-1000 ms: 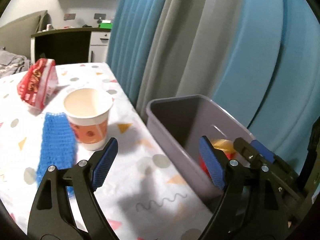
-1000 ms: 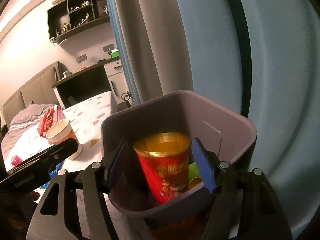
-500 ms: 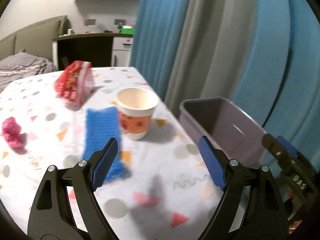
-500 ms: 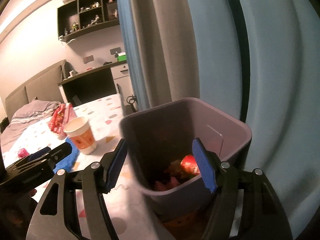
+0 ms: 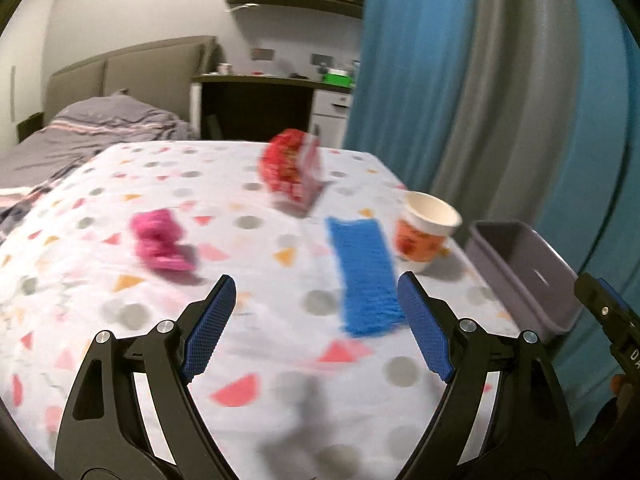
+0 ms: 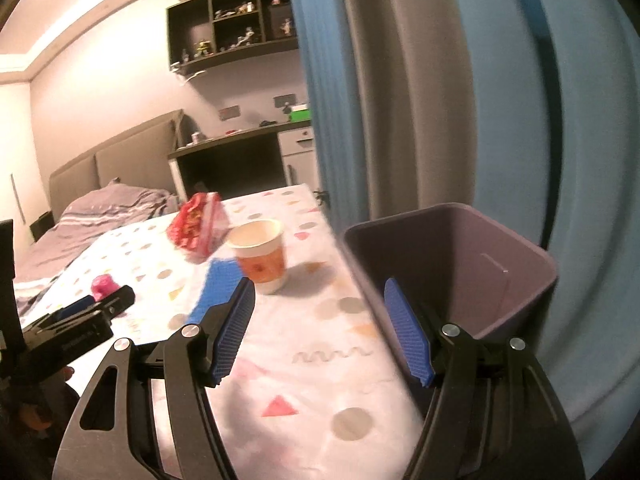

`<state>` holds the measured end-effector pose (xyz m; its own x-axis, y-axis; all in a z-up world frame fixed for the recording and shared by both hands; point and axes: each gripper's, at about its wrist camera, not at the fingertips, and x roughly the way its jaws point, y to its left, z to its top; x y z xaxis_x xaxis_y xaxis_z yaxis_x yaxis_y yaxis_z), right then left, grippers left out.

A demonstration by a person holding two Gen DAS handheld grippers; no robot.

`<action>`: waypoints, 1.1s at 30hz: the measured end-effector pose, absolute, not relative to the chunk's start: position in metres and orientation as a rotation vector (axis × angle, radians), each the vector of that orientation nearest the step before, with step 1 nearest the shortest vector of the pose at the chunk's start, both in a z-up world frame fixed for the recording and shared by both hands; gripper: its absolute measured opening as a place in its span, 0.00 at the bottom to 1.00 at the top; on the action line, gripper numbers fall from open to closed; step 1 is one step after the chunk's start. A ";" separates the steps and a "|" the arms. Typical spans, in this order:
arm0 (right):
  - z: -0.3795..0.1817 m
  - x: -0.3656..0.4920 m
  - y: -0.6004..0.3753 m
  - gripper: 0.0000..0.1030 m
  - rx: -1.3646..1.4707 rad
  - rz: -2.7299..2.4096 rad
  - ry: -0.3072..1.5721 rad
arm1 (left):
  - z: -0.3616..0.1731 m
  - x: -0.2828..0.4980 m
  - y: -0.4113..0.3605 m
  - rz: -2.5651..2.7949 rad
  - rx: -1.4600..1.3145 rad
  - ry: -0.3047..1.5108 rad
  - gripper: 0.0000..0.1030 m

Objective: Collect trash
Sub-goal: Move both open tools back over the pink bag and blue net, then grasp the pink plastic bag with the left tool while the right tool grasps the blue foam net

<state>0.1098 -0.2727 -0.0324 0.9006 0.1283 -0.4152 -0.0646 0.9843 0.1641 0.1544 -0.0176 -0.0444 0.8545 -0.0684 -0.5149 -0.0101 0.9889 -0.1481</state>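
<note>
The trash we have yet to collect lies spread on the patterned tablecloth (image 5: 280, 344): a paper cup (image 5: 425, 236) stands upright near the table's right edge, a blue knitted strip (image 5: 366, 276) lies flat just beside it, a red snack bag (image 5: 294, 170) sits farther back, and a crumpled pink wad (image 5: 160, 244) lies well apart to the left. The grey bin (image 6: 516, 248) waits off the table's right edge, close to the cup; we cannot see its bottom from either wrist view. We judge the step in hand to be a reach for the next piece, and the cup looks like the nearest choice for the right side. To do it well, we should bring the pads level with the cup's wall, straddle it below the rim, and close gently so the thin paper does not crush or tip. The left gripper (image 5: 316, 328) stands wide apart and empty above the cloth, touching nothing. The right gripper (image 6: 320, 330) is also parted, somewhat narrower, with nothing between its pads.
</note>
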 end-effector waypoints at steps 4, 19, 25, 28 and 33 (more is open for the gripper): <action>-0.032 0.112 -0.252 0.64 0.139 0.133 0.445 | -0.041 0.146 0.015 0.026 -0.162 0.537 0.79; -0.038 0.128 -0.205 0.64 0.115 0.193 0.470 | -0.049 0.149 0.088 0.158 -0.195 0.557 0.79; -0.044 0.140 -0.195 0.64 0.116 0.207 0.489 | -0.056 0.160 0.102 0.177 -0.189 0.583 0.79; -0.046 0.145 -0.190 0.64 0.118 0.218 0.499 | -0.059 0.171 0.107 0.171 -0.203 0.606 0.79; -0.048 0.152 -0.181 0.64 0.106 0.233 0.506 | -0.063 0.193 0.113 0.175 -0.195 0.626 0.79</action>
